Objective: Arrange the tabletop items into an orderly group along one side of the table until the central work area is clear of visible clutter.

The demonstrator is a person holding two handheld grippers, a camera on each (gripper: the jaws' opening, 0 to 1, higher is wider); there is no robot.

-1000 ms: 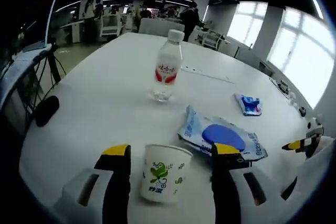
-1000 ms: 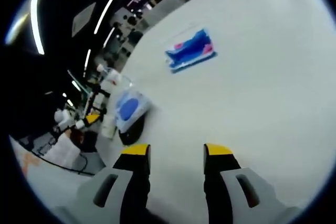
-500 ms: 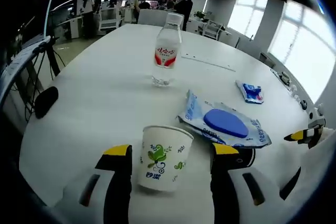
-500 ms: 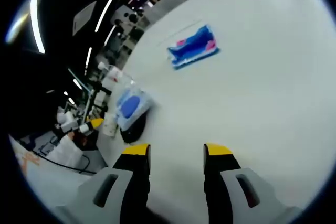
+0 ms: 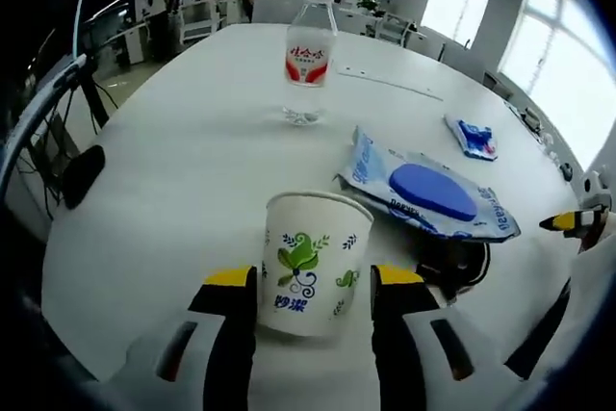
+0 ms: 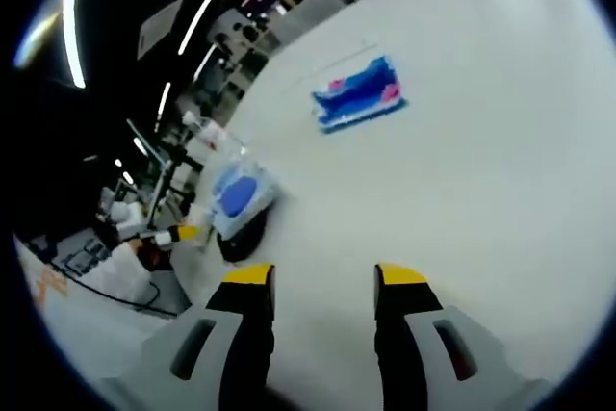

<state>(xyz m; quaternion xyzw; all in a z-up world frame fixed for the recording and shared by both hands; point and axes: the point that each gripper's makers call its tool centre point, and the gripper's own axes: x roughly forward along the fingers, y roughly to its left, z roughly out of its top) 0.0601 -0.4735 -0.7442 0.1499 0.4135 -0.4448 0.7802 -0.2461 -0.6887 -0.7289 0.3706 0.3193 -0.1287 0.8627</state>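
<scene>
Clamping paper cup (image 5: 310, 262) between left hand-held gripper (image 5: 308, 281) jaws for relocating | right hand-held gripper (image 6: 318, 281) spread, empty, above tabletop (image 6: 481, 170) | wet-wipes pack (image 5: 428, 194) beside cup

In the left gripper view, the foot of the white paper cup with green leaf print (image 5: 310, 262) is hidden between the jaws, so whether they actually press its sides cannot be told. A black round object (image 5: 460, 263) is mostly covered by the blue-and-white wet-wipe pack (image 5: 428, 197) lying over it; what it is stays unclear. The yellow-tipped gripper at the right edge (image 5: 577, 222) is cut off by the view's edge. In the right gripper view, the clear plastic bottle (image 6: 199, 128) is small and blurred, and the printing on the small blue-and-pink packet (image 6: 359, 95) is unreadable.
</scene>
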